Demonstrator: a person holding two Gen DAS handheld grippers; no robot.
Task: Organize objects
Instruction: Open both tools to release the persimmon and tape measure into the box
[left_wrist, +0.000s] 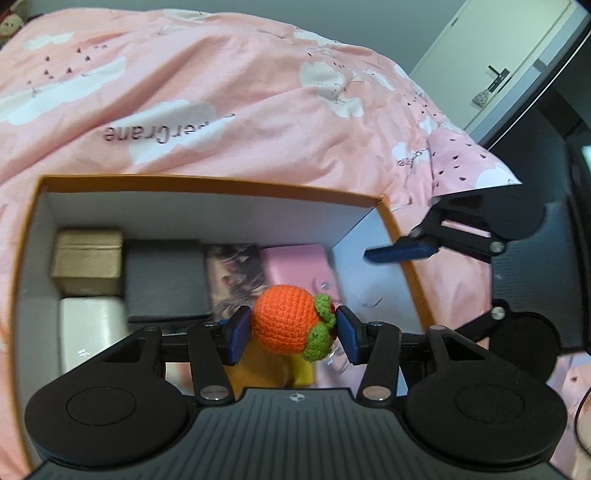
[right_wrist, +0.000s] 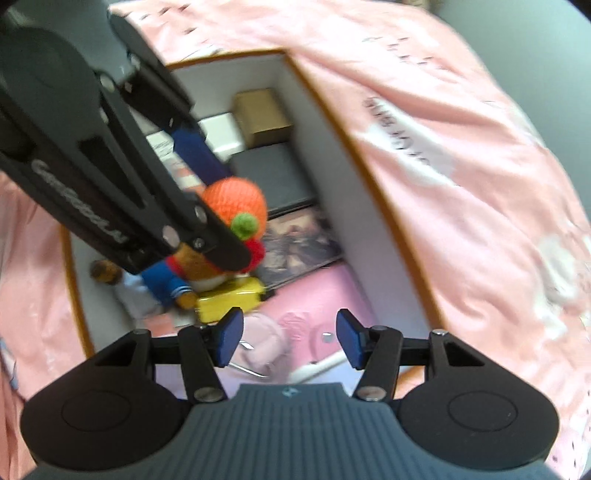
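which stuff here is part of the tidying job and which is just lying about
In the job:
- crochet orange, gripped in the left tongs
- orange-rimmed box it hangs over
- right tongs, open with nothing between them
- small boxes and pink case packed inside

Lying about:
- pink duvet
- door

Small boxes (left_wrist: 88, 264) line storage box (left_wrist: 207, 205) (far wall).

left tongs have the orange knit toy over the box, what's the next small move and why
Probably lower the left tongs and release the orange crochet toy: it hangs gripped above the open box, over things already inside, while the right tongs stand empty.
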